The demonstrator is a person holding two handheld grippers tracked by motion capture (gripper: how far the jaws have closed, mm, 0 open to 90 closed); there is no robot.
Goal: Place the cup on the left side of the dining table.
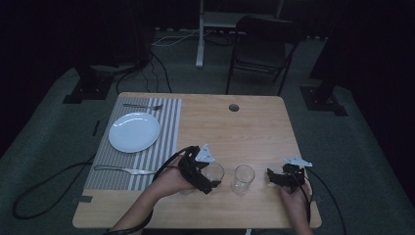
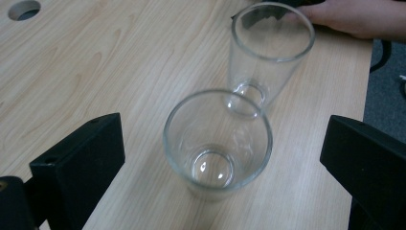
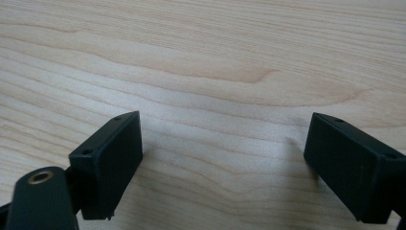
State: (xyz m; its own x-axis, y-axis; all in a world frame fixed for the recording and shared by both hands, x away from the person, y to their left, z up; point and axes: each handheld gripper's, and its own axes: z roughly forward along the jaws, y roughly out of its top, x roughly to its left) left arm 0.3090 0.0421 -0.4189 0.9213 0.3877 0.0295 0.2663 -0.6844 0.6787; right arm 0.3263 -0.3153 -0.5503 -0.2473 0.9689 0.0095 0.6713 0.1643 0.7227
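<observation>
No lettering, label, brand or number can be read anywhere — not on any surface shown.

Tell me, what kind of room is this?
Probably a recording studio or lab, not a home: black curtains, floor cables and stand bases surround a table with a staged plate setting.

left gripper fingers spread, right gripper likewise
</observation>
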